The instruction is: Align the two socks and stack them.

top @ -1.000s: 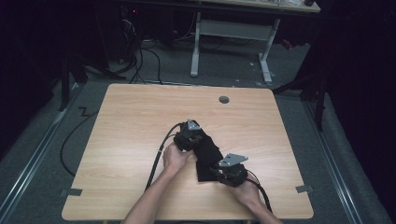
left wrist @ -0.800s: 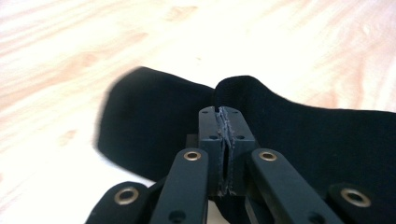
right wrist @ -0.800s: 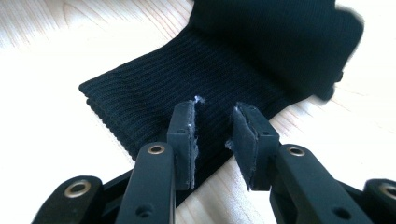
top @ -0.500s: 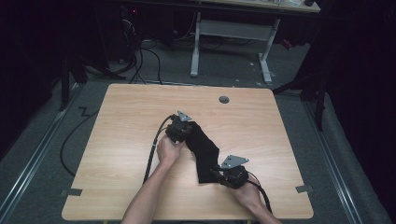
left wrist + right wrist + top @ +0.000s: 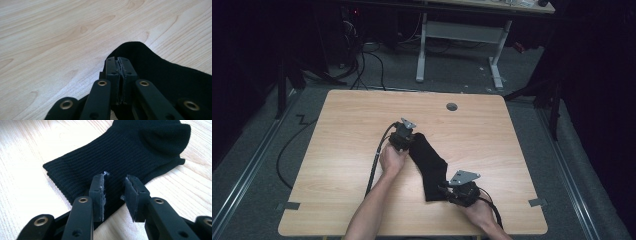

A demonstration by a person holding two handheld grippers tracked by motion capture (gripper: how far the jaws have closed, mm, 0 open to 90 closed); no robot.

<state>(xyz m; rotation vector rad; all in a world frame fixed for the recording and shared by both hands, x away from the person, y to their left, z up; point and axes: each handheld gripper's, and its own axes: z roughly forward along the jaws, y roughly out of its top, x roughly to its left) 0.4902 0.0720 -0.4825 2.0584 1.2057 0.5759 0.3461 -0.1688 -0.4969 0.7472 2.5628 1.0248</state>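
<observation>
on the wooden table (image 5: 337,150) your left gripper (image 5: 119,65) pinches the black sock's (image 5: 429,162) far end closed, while your right gripper (image 5: 115,187) stands part-open over the ribbed cuff.

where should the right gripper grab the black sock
Probably the ribbed cuff edge, coming in low and level from the near table side. The black sock lies flat there, and the right gripper already has its jaws apart over that edge.

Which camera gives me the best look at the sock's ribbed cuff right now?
The right gripper view: the sock lies close up there, cuff ribs sharp, the right gripper with jaws apart over the cuff edge. The high view shows the whole sock, small and featureless. The left gripper view shows its other end, pinched.
</observation>
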